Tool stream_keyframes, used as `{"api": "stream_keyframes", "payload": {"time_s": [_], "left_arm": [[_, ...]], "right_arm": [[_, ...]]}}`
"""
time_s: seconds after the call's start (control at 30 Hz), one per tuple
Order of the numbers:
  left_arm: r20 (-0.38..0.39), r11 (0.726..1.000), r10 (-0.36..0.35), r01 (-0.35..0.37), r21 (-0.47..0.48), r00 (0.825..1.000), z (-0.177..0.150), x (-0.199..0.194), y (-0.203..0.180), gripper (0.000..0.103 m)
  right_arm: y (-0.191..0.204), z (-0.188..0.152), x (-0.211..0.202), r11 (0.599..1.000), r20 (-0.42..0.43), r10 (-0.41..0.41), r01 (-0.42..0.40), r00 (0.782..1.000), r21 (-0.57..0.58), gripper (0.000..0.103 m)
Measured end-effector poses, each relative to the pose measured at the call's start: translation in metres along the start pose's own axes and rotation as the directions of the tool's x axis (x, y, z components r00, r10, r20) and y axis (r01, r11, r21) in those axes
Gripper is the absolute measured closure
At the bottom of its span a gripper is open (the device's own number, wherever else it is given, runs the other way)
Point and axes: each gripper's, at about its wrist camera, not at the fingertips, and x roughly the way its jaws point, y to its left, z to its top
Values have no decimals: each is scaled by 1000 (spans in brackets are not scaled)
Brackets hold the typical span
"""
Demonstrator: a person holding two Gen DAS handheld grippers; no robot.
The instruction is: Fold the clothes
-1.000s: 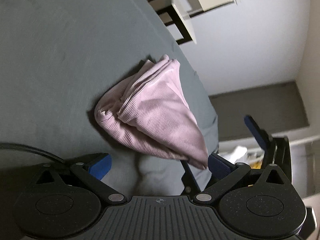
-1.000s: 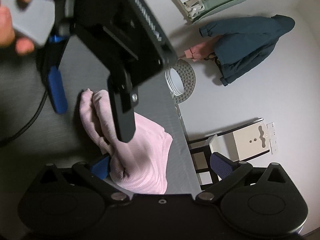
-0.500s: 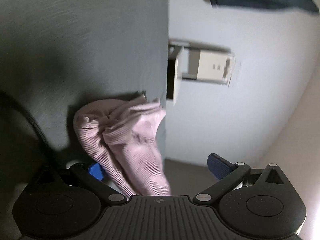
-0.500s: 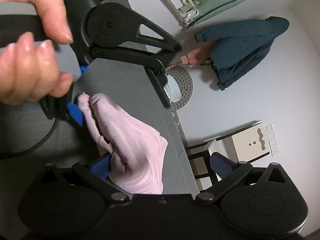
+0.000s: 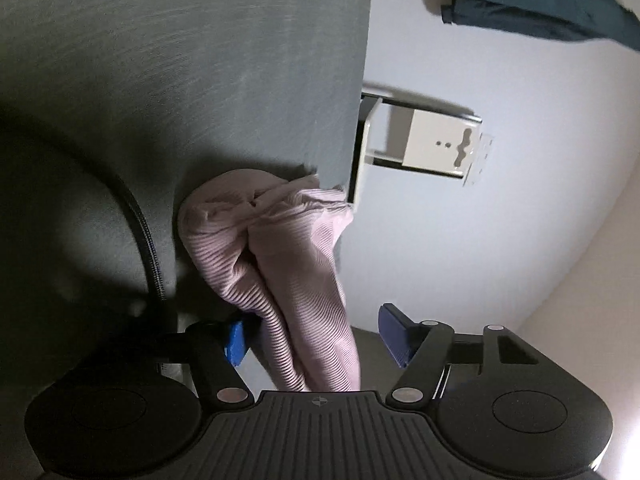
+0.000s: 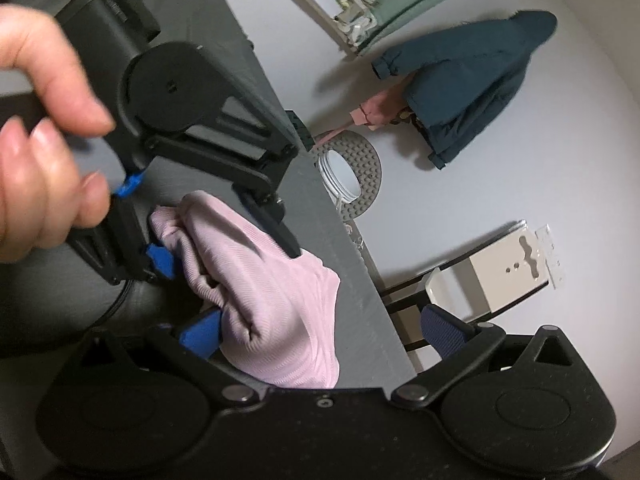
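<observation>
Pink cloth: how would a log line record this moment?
pink cloth: bunched at grey table edge | left gripper: open, around cloth | right gripper: open, around cloth

A dark blue jacket hung on the white wall ahead, with a chair below it, right of the gripper.

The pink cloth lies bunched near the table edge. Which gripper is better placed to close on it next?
Probably the left gripper: its open fingers already straddle the pink cloth. The right gripper, also open, has the cloth only beside one finger.
</observation>
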Motion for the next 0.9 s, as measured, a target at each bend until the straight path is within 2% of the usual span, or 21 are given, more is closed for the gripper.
{"api": "stream_keyframes", "payload": {"time_s": [0.13, 0.2, 0.27, 0.33, 0.43, 0.5, 0.57, 0.6, 0.67, 0.73, 0.8, 0.9], "left_arm": [[-14, 994, 60, -59, 93, 998, 9, -5, -13, 36], [-22, 986, 66, -62, 157, 998, 12, -1, -20, 37], [-28, 978, 68, -61, 198, 997, 16, 2, -24, 49], [-39, 984, 72, -64, 169, 997, 23, 3, -24, 60], [-57, 989, 72, -64, 133, 996, 32, 3, -24, 66], [-64, 989, 76, -67, 135, 995, 32, 2, -23, 67], [-71, 990, 75, -66, 127, 995, 33, 1, -23, 68], [-75, 991, 72, -63, 116, 995, 33, 1, -22, 68], [-83, 994, 66, -59, 89, 994, 33, 4, -19, 68], [-88, 997, 58, -53, 57, 994, 33, 9, -16, 68], [-91, 999, 46, -44, 26, 995, 32, 13, -13, 68], [-89, 999, 35, -35, 4, 995, 29, 21, -13, 68]], "right_arm": [[-7, -3, -5, 998, -4, 5, -5, 1000, 69, 0], [-10, -4, -6, 995, -8, 7, -6, 1000, 96, 0], [-12, -5, -8, 993, -15, 10, -8, 1000, 118, 0], [-14, -5, -10, 991, -18, 12, -10, 1000, 134, 0], [-17, -7, -19, 981, -19, 18, -15, 1000, 192, 0], [-23, -10, -28, 955, -21, 47, -39, 999, 294, 0], [-30, -13, -36, 906, -19, 92, -76, 996, 417, 0], [-36, -18, -37, 855, -10, 133, -110, 991, 507, 0], [-49, -28, -40, 709, 26, 218, -177, 976, 682, 0], [-63, -46, -36, 497, 85, 282, -221, 956, 839, 0], [-75, -73, -24, 209, 162, 330, -240, 930, 948, 0], [-81, -121, 2, -232, 318, 343, -248, 884, 941, 0]]}}
